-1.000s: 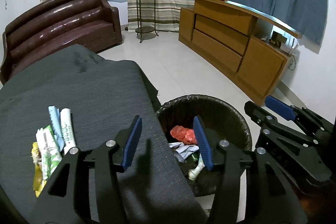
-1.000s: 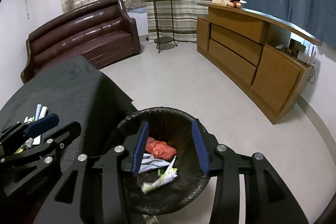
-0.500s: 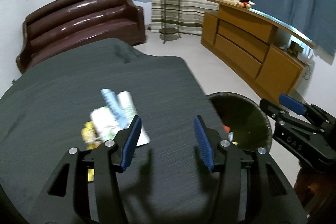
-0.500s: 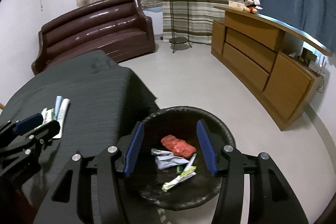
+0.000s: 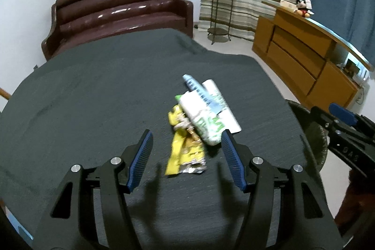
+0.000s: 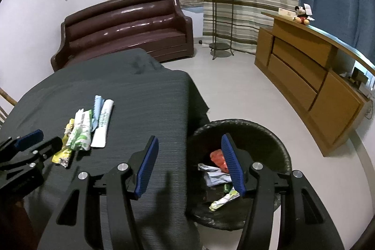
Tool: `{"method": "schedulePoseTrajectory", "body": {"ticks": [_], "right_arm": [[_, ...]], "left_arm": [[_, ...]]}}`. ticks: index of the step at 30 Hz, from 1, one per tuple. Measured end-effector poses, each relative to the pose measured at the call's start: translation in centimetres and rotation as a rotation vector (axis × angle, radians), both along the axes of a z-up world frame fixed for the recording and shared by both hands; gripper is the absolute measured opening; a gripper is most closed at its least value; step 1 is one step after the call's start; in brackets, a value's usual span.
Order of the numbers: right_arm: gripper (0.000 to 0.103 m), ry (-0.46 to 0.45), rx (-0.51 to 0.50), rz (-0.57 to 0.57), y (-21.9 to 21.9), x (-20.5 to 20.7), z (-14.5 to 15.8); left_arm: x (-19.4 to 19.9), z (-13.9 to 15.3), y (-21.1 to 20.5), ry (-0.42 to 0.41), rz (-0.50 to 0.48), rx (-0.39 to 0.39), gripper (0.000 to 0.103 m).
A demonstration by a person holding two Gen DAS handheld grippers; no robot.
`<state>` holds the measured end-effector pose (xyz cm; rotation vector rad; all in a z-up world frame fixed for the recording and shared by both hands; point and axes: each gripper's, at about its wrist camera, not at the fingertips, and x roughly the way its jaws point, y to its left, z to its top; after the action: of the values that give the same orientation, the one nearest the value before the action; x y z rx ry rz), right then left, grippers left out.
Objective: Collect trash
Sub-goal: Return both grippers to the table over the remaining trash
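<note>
A small heap of wrappers lies on the dark table cloth (image 5: 93,90): a yellow wrapper (image 5: 185,156), a white-green packet (image 5: 204,118) and a pale blue one (image 5: 193,83). My left gripper (image 5: 186,151) hovers over the near end of the heap, its jaws opening, the yellow wrapper between the blue pads but untouched. My right gripper (image 6: 189,156) hangs over the table's right edge and the black bin (image 6: 257,132), jaws opening and empty. The bin holds a red wrapper (image 6: 216,156) and several other scraps. The heap (image 6: 82,130) also shows at left in the right wrist view.
A brown leather sofa (image 5: 121,13) stands behind the table. A wooden sideboard (image 6: 304,76) runs along the right wall with a plush toy (image 6: 302,14) on top. A plant stand (image 6: 220,15) is by the striped curtains. Pale floor lies between table and sideboard.
My left gripper has swung left from over the bin to above the wrapper heap, and its jaws stand wider. My right gripper has drifted left toward the table edge and opened wider.
</note>
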<state>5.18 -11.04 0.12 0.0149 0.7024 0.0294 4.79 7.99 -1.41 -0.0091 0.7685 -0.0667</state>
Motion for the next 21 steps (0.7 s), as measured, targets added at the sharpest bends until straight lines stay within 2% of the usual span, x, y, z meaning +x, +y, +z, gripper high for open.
{"method": "schedulePoseTrajectory", "body": {"ticks": [16, 17, 19, 21], "right_arm": [[0.055, 0.016, 0.014, 0.013, 1.2, 0.2, -0.3], [0.055, 0.016, 0.015, 0.013, 1.3, 0.2, -0.3], [0.055, 0.015, 0.014, 0.017, 1.4, 0.2, -0.3], [0.055, 0.015, 0.013, 0.021, 1.6, 0.3, -0.3]], "left_arm": [[2.5, -2.3, 1.0, 0.087, 0.015, -0.008, 0.059], [2.6, -2.4, 1.3, 0.094, 0.015, -0.02, 0.056], [2.6, -2.5, 1.6, 0.101, 0.01, -0.031, 0.04], [2.7, -2.6, 1.7, 0.102, -0.005, -0.029, 0.036]]}}
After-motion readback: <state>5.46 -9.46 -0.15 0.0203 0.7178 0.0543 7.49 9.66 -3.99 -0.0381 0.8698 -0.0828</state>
